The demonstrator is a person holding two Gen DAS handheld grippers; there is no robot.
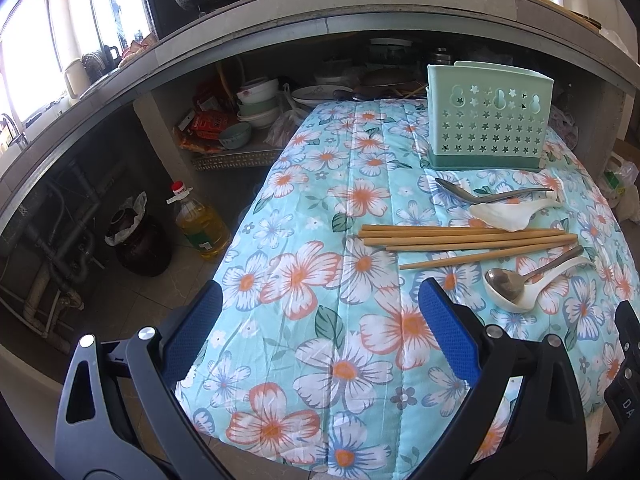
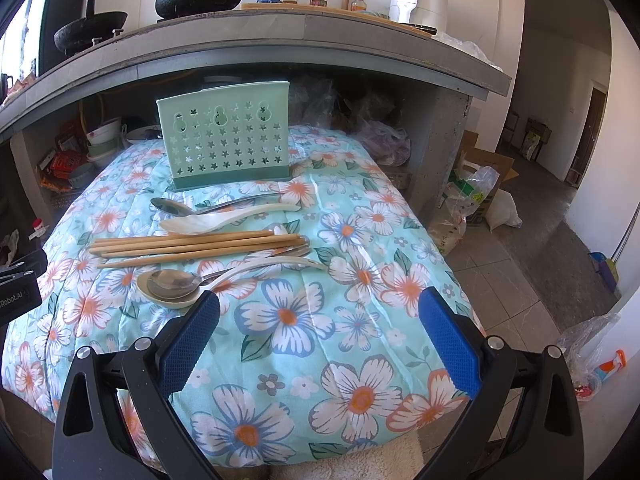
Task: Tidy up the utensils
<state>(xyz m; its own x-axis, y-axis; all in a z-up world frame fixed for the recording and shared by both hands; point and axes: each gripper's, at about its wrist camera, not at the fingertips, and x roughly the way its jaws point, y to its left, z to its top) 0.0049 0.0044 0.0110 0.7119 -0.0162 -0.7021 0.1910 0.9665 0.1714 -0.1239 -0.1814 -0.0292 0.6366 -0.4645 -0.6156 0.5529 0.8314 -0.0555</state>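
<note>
A mint green utensil holder (image 1: pixel 486 124) (image 2: pixel 226 140) with star holes stands upright at the far end of a floral cloth (image 1: pixel 320 240) (image 2: pixel 300 320). In front of it lie a metal spoon (image 1: pixel 472 194) (image 2: pixel 176 206), a white ceramic spoon (image 1: pixel 504 214) (image 2: pixel 208 222), several wooden chopsticks (image 1: pixel 468 238) (image 2: pixel 192 244), and a nearer metal spoon (image 1: pixel 508 280) (image 2: pixel 172 282) resting in another white spoon (image 1: pixel 532 296) (image 2: pixel 168 300). My left gripper (image 1: pixel 320 308) is open and empty, left of the utensils. My right gripper (image 2: pixel 320 312) is open and empty, just right of the near spoons.
A concrete counter (image 2: pixel 280 36) with pots overhangs the holder. Bowls and packets (image 1: pixel 248 108) sit on the shelf beneath. An oil bottle (image 1: pixel 200 224) and dark jar (image 1: pixel 140 240) stand on the floor at left. Bags and boxes (image 2: pixel 476 192) lie on the floor at right.
</note>
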